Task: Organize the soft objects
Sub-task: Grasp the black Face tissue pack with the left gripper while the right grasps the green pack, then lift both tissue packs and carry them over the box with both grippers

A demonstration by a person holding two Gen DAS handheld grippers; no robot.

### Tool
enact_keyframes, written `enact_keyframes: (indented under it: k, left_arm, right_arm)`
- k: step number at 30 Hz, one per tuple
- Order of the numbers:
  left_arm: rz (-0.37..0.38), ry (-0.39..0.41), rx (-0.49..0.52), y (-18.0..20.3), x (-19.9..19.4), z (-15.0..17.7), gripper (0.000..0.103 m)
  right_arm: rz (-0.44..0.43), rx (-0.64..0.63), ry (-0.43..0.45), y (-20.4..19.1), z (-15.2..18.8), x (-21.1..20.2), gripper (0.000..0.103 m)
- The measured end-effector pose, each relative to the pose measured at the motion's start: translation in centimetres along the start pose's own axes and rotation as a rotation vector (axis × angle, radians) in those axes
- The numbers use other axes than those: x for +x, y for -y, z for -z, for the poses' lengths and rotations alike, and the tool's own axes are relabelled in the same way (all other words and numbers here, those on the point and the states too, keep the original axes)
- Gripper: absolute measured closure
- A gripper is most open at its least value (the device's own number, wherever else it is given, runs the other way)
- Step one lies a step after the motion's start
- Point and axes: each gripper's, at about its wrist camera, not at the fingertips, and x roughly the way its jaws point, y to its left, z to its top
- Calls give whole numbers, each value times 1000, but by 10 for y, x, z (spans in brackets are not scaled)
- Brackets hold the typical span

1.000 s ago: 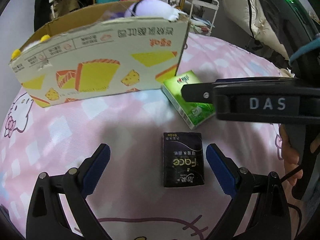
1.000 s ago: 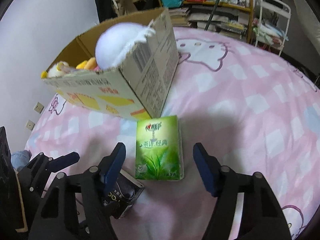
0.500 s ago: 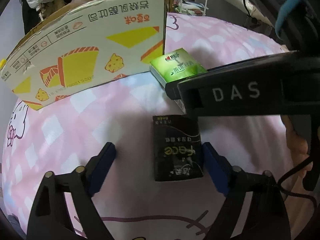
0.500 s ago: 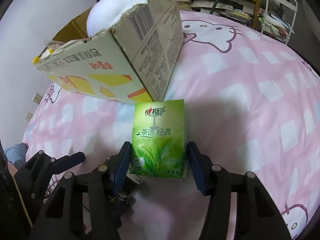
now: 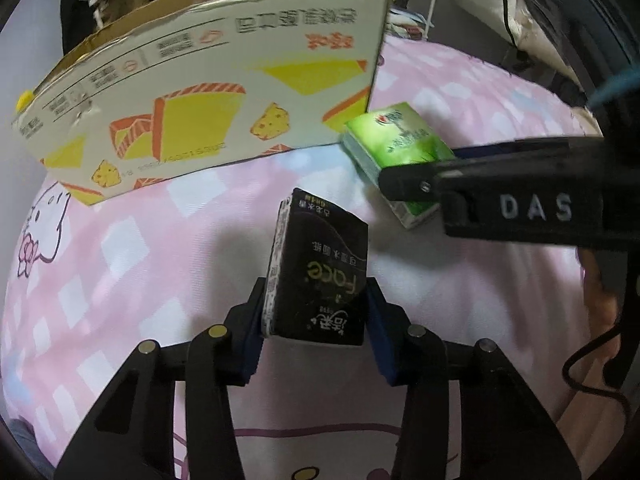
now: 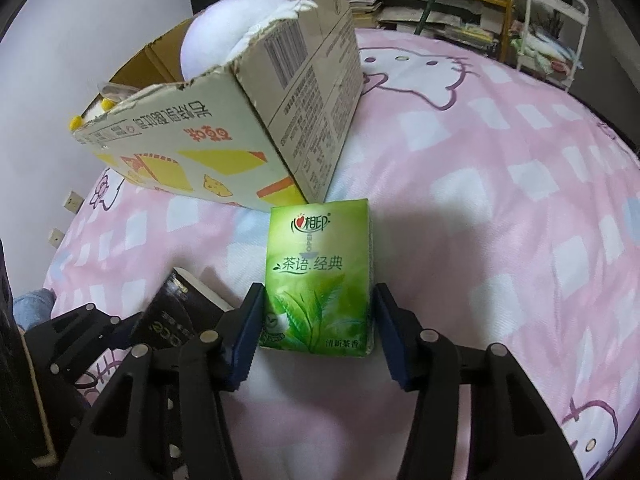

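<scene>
My left gripper (image 5: 316,320) is shut on a black tissue pack (image 5: 320,276) and holds it tilted, lifted off the pink bed cover. My right gripper (image 6: 316,320) is shut on a green tissue pack (image 6: 318,276), which stands just in front of the cardboard box (image 6: 240,120). The green pack (image 5: 396,148) and the right gripper's black body also show in the left wrist view, right of the box (image 5: 208,96). The black pack (image 6: 180,308) shows at the lower left of the right wrist view. A white plush (image 6: 224,40) sticks out of the box.
The pink Hello Kitty bed cover (image 6: 500,184) spreads to the right and front. Shelves with books and a white rack (image 6: 548,12) stand behind the bed. A wall (image 6: 80,20) is to the left of the box.
Both grippers have closed on their packs. The left one has lifted and tilted the black pack off the cover. The right one has moved up around the green pack.
</scene>
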Motion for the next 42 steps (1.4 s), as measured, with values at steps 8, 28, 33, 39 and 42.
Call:
enact_keyframes:
  k: [8, 28, 33, 39, 42]
  left_arm:
    - [-29, 69, -14, -9, -22, 0, 59]
    - [-156, 458, -31, -55, -150, -12, 59]
    - [-178, 550, 0, -57, -176, -28, 59]
    - [-152, 642, 15, -62, -202, -51, 59]
    - [-178, 683, 21, -63, -211, -62, 59]
  right_arm:
    - [-22, 20, 60, -7, 5, -23, 46]
    - [-11, -105, 434, -57, 6, -136, 47]
    - [-4, -135, 514, -64, -8, -160, 47]
    - [-1, -148, 584, -73, -32, -176, 47]
    - [-6, -149, 607, -75, -43, -181, 47]
